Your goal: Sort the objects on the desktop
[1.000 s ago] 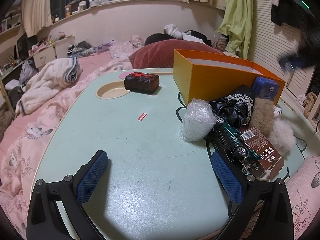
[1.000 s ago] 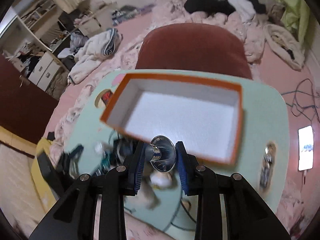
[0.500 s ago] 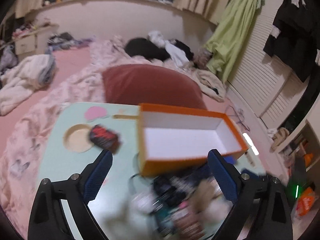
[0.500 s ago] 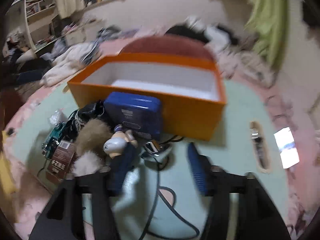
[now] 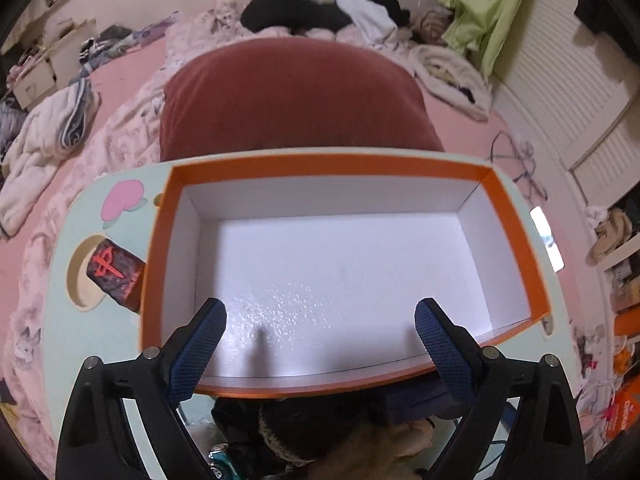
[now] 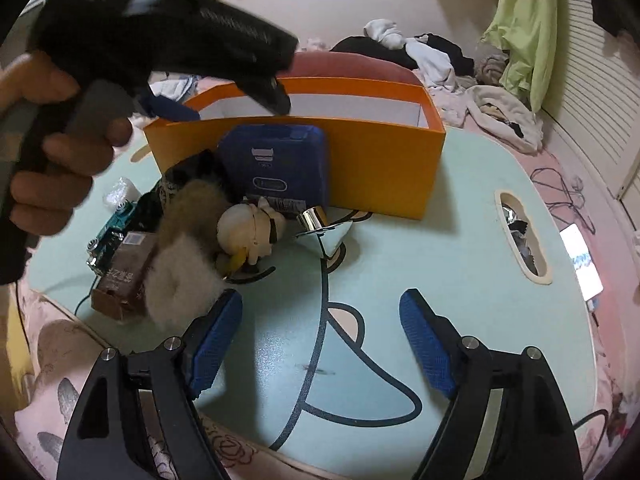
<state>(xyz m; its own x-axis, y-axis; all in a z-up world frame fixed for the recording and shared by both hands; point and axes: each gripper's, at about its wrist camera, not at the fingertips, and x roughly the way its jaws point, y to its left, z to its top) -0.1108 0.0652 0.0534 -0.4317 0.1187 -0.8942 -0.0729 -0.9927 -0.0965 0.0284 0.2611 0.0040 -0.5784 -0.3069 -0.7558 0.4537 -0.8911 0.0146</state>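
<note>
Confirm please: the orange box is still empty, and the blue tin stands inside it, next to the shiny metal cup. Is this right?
One thing is wrong. The blue tin stands outside the orange box, leaning against its front wall, as the right wrist view shows. The rest holds: the box is empty in the left wrist view, and the shiny metal cup lies next to the tin.

Red pillow (image 5: 292, 96) behind table; green garment (image 6: 524, 20) hanging; clothes heaped on bed.

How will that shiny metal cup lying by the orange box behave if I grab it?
The metal cup lies on its side, so it may roll when nudged. Its polished surface looks slippery for the pads. It appears thin-walled, probably light and stiff.
</note>
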